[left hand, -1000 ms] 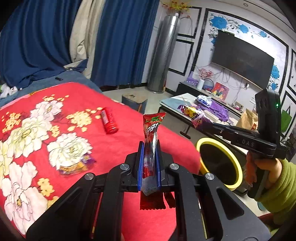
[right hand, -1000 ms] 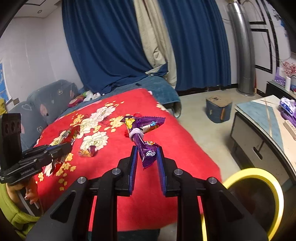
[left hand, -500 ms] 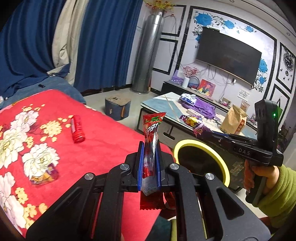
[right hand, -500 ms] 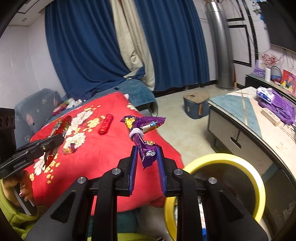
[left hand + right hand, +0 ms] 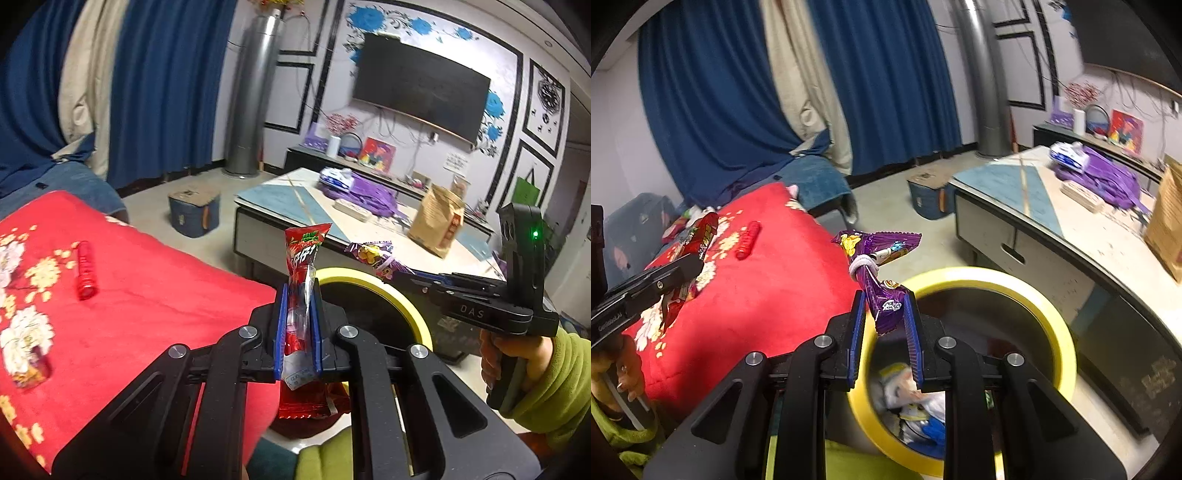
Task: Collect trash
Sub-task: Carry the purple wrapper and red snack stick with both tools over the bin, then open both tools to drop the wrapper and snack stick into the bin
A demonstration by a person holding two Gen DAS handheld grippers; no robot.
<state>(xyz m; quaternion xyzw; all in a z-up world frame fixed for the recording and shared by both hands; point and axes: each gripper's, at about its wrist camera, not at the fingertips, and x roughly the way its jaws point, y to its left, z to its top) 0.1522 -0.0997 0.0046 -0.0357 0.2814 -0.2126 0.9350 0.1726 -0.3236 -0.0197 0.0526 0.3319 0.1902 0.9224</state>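
My left gripper [image 5: 299,295] is shut on a tall red snack packet [image 5: 303,254] that stands upright between its blue pads, at the edge of the red flowered blanket [image 5: 147,295]. My right gripper [image 5: 884,306] is shut on a purple wrapper [image 5: 879,254] tied with a white band, above the near rim of a yellow-rimmed bin [image 5: 1034,295]. The bin holds some white and blue trash [image 5: 912,398]. The left wrist view also shows the right gripper [image 5: 402,275], the purple wrapper [image 5: 373,253] and the bin [image 5: 388,291]. A red tube [image 5: 85,271] and a small wrapper [image 5: 29,369] lie on the blanket.
A low coffee table [image 5: 1015,192] stands just behind the bin, bearing a purple bag [image 5: 1108,177] and a brown paper bag [image 5: 436,221]. A blue box [image 5: 194,214] sits on the floor. Blue curtains [image 5: 738,92] and a silver column [image 5: 247,103] are at the back.
Both grippers have swung right, away from the middle of the bed and toward the bin, which now looms larger. Each keeps its wrapper.
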